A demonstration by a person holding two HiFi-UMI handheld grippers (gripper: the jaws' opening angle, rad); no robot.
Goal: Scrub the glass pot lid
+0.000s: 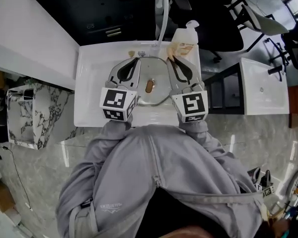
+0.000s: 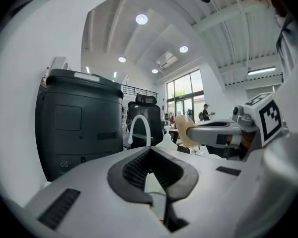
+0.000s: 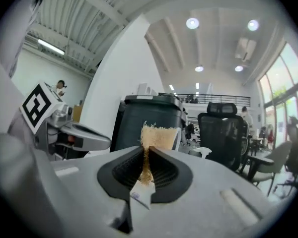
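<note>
**Sponge gripped, lid untouched in the basin**

Clamps the right gripper [image 3: 146, 155] tight on a tan, fibrous scrub sponge [image 3: 157, 134]. Grips it by its lower part, with a small white label tag [image 3: 139, 196] hanging at the near end. Leaves most of the rough pad standing clear beyond the tips, probably so that a broad face can meet the glass.

Shows the left gripper [image 2: 150, 155] pressed fully closed on nothing, ribbed pad against ribbed pad. Seems to be held free for steadying work rather than for scrubbing.

Holds both tools about level and side by side, high over the white sink [image 1: 89, 78]. Points them past the arched white faucet [image 2: 139, 125] toward a dark cabinet [image 2: 72, 128] behind it.

Finds the glass pot lid [image 1: 159, 94] down in the basin, lying flat below and between the two grippers in the head view. Shows its brown knob [image 1: 149, 87] at the centre, touched by neither tool. Sets a white pump bottle [image 1: 185, 36] at the back rim, just right of the faucet, handy for soap.

Judged from this height, has no scrubbing under way yet. Calls next for lowering both tools, pinning the lid at knob or rim with the left and laying the sponge face on the glass with the right. Risks a smooth lid skating around the basin if left unpinned.
</note>
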